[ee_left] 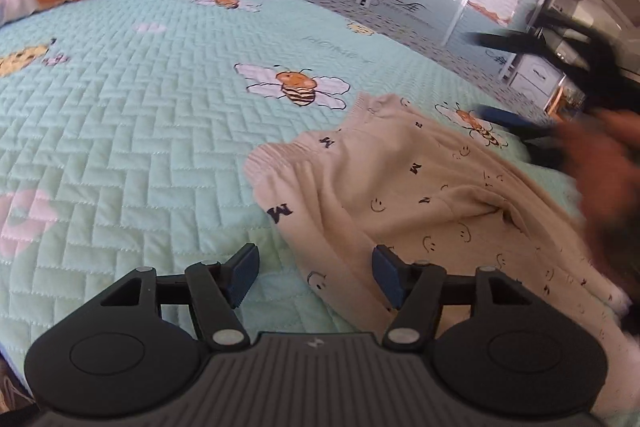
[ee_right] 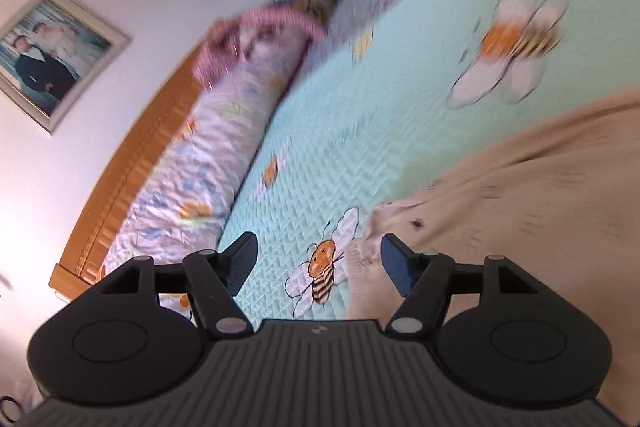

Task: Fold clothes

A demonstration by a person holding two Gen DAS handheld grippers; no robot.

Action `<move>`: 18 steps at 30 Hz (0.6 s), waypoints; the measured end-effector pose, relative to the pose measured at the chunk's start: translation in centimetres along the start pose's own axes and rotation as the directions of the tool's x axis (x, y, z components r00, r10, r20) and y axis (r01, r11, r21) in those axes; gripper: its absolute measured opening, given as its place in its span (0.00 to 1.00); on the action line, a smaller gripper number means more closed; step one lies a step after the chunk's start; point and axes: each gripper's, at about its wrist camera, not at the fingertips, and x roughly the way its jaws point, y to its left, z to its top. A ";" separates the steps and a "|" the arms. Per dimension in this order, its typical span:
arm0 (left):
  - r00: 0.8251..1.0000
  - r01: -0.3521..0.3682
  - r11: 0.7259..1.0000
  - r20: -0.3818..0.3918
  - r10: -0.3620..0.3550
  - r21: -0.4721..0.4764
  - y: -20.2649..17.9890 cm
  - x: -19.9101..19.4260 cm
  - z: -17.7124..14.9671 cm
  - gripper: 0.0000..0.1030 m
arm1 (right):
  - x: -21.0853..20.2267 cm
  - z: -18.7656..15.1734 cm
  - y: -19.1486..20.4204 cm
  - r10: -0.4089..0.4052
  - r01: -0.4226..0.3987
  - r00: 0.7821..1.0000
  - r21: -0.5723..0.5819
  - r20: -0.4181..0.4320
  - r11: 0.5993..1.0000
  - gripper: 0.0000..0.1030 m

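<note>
Beige smiley-printed trousers (ee_left: 404, 195) are being left lying on a mint quilted bee-patterned bedspread (ee_left: 132, 131), with the left gripper (ee_left: 314, 277) and right gripper (ee_right: 318, 265) being held wide and empty.

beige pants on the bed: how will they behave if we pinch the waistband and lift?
Probably floppy: the beige pants already lie in soft folds and wrinkles on the quilt, so the legs should hang and trail. Likely light, being thin knit fabric. The gathered elastic waistband looks thicker, so it may give a firmer pinch than the rest.
</note>
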 end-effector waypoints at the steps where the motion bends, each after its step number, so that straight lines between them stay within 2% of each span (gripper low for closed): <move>1: 1.000 0.002 1.000 -0.002 -0.002 0.011 -0.1 0.2 0.0 0.68 | 2.5 0.8 -1.1 -0.024 0.026 0.998 0.025 -0.059 0.999 0.67; 2: 1.000 0.004 1.000 -0.005 -0.003 0.024 -0.2 0.3 0.0 0.71 | 4.5 1.6 -2.1 -0.071 0.074 0.993 0.030 -0.098 0.997 0.67; 3: 1.000 0.005 0.999 -0.006 -0.005 0.035 -0.4 0.4 0.0 0.72 | 5.8 2.8 -3.1 -0.120 0.123 0.988 0.025 -0.096 0.992 0.62; 5: 1.000 0.010 0.999 -0.008 -0.009 0.043 -0.5 0.6 0.1 0.72 | 6.9 5.4 -4.6 -0.176 0.176 0.984 0.042 -0.018 0.983 0.56; 7: 1.000 0.018 0.999 -0.010 -0.017 0.038 -0.4 0.7 0.2 0.73 | 6.1 6.5 -5.0 -0.172 0.167 0.983 0.094 0.057 0.982 0.56; 10: 0.999 0.037 0.999 -0.009 -0.037 0.013 0.1 0.6 0.3 0.73 | 4.3 5.2 -4.2 -0.083 0.080 0.995 0.064 0.059 0.995 0.58; 12: 0.999 0.046 0.999 -0.008 -0.046 0.004 0.2 0.4 0.2 0.73 | 2.9 3.2 -3.2 -0.071 0.071 0.997 0.011 0.033 0.997 0.69; 13: 0.999 0.049 0.999 -0.006 -0.049 0.005 0.1 0.3 0.1 0.73 | 2.5 2.5 -3.0 -0.088 0.088 0.996 -0.005 0.017 0.996 0.70; 15: 0.999 0.054 0.998 -0.002 -0.054 0.012 0.0 0.1 -0.1 0.73 | 2.6 2.5 -3.3 -0.177 0.177 0.984 -0.016 -0.011 0.984 0.69; 16: 0.998 0.056 0.998 -0.001 -0.056 0.020 -0.2 0.1 -0.2 0.73 | 2.3 3.0 -3.1 -0.214 0.214 0.977 -0.023 0.006 0.977 0.67; 18: 0.998 0.061 0.998 0.001 -0.062 0.035 -0.4 0.0 -0.3 0.73 | 0.1 3.3 -1.9 -0.222 0.225 0.972 -0.037 0.078 0.974 0.66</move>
